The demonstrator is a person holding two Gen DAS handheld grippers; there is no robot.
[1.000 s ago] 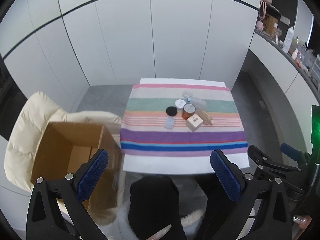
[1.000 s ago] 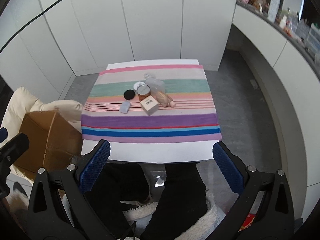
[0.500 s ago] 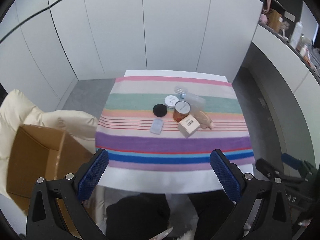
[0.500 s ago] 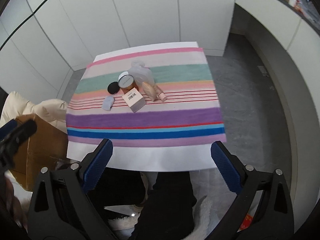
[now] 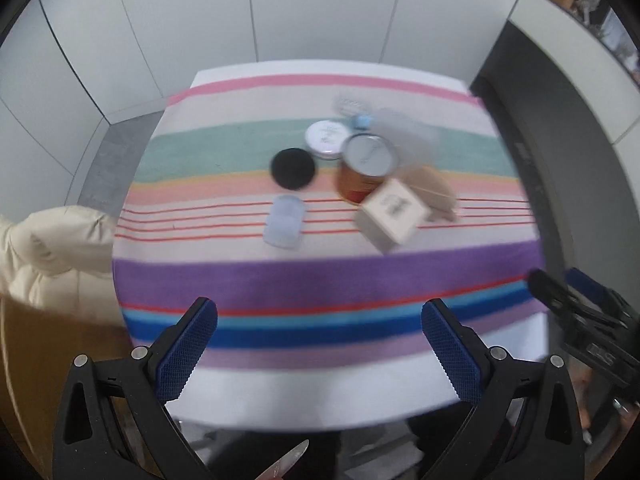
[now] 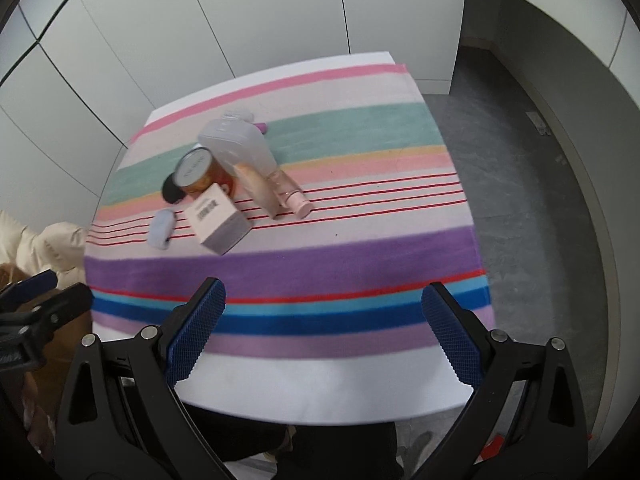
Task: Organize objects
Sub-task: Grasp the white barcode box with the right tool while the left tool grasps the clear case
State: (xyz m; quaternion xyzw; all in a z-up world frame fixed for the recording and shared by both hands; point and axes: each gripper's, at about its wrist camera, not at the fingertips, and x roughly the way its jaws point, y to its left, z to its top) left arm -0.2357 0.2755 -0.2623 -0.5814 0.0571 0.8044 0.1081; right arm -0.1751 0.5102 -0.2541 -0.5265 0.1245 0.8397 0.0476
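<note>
A cluster of toiletries lies mid-table on a striped cloth [image 5: 320,276]: a black round compact [image 5: 292,168], a white-lidded tin [image 5: 327,139], an amber jar with a grey lid [image 5: 365,168] [image 6: 202,174], a small white box [image 5: 392,213] [image 6: 218,218], a pale blue case [image 5: 283,226] [image 6: 162,229], a frosted bottle [image 6: 240,148] and a pink tube [image 6: 290,190]. My left gripper [image 5: 320,344] hangs open above the cloth's near edge, nothing between its fingers. My right gripper [image 6: 322,328] is open too, over the near edge, well short of the cluster.
A cream padded jacket [image 5: 48,248] drapes over a chair left of the table, with a brown cardboard box [image 5: 24,344] below it. White cabinet doors [image 5: 320,8] stand behind the table. Grey floor [image 6: 532,200] runs along the right. The person's dark-clothed legs [image 6: 336,444] are under the near edge.
Both grippers have moved forward and closer to the table, so the cloth and toiletries look larger. The cardboard box has slid almost out of the left wrist view. Both jaws stay open.
</note>
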